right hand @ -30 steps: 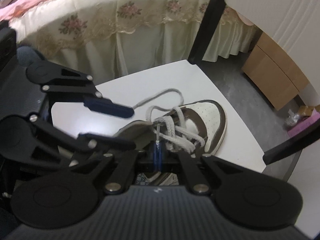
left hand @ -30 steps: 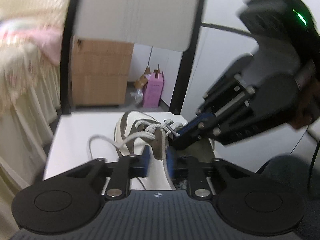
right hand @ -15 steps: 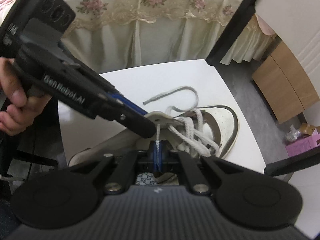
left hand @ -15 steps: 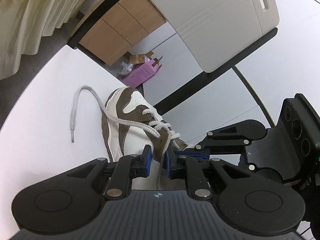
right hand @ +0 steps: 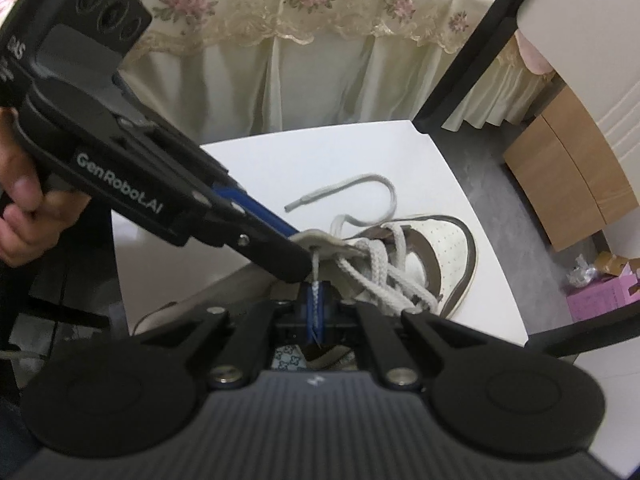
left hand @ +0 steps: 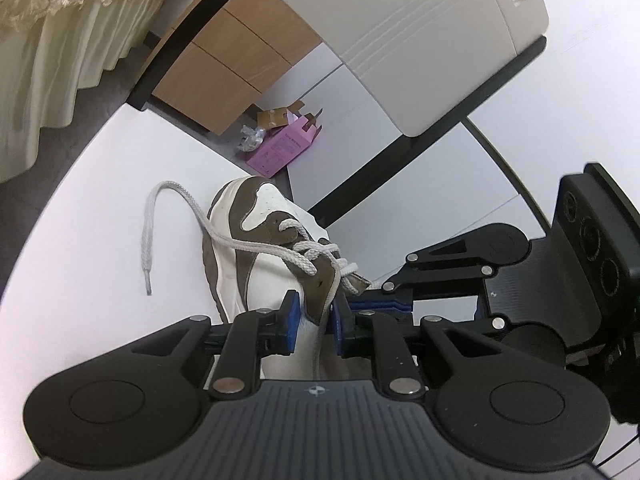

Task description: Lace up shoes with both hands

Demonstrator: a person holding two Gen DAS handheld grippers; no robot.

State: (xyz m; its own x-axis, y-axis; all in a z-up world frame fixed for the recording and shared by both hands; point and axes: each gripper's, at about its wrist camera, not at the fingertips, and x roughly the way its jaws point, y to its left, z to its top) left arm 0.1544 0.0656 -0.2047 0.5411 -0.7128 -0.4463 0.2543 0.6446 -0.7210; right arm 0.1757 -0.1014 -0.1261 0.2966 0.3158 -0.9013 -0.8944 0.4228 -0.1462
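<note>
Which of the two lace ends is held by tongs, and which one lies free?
The end rising from the top eyelet is clamped in the right tongs. The other end lies loose on the white table, left of the shoe.

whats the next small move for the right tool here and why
Probably draw the lace up and out: the right tool is shut on its end, which pokes through the eyelet flap the left tool clamps, so the pull should seat it.
</note>
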